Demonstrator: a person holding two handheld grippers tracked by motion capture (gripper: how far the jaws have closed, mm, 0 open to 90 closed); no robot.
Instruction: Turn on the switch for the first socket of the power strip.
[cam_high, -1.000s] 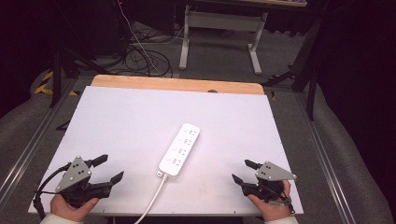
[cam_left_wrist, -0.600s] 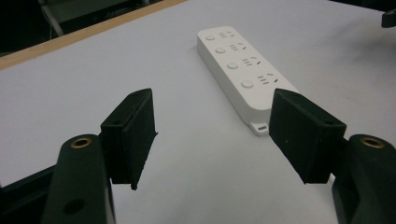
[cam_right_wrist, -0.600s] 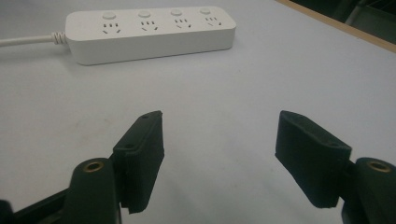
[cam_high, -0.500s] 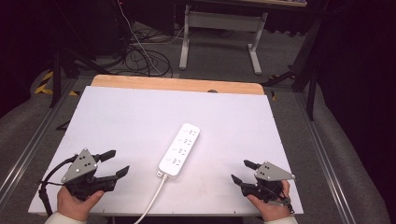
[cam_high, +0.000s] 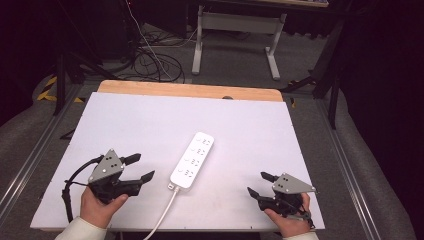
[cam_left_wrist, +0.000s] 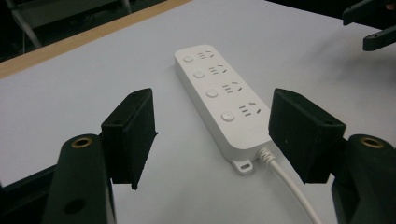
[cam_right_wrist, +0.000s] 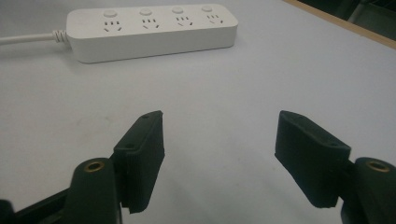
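Overhead coverage took in the whole white rectangular tabletop (cam_high: 125, 125) with its pale wooden far edge (cam_high: 190, 91), and one white plastic four-outlet power strip (cam_high: 192, 160) lay near the middle of it, slightly towards the near side, set diagonally. Its white round cable (cam_high: 162, 215) ran off the near edge of the tabletop. The black two-jaw left gripper (cam_high: 139, 167) was held in one hand (cam_high: 100, 207) at the near left, close beside the strip but not touching it, and its jaws stood apart with nothing between them; they had just been closing a little. The black two-jaw right gripper (cam_high: 260, 184) sat in the other hand (cam_high: 285, 220) at the near right, well apart from the strip, jaws likewise spread and empty.

Left gripper view added detail lost from above: four round buttons along the strip, one beside each socket group, a small mounting tab (cam_left_wrist: 243, 165) at the cable end, and the strain relief where the cable joined. The strip lay on the table ahead of the spread jaws, and the right gripper showed at the upper right corner. Right gripper view showed the strip broadside, far ahead of the jaws.

Counts: one power strip, four socket groups, four buttons, one cable, two grippers, two hands.
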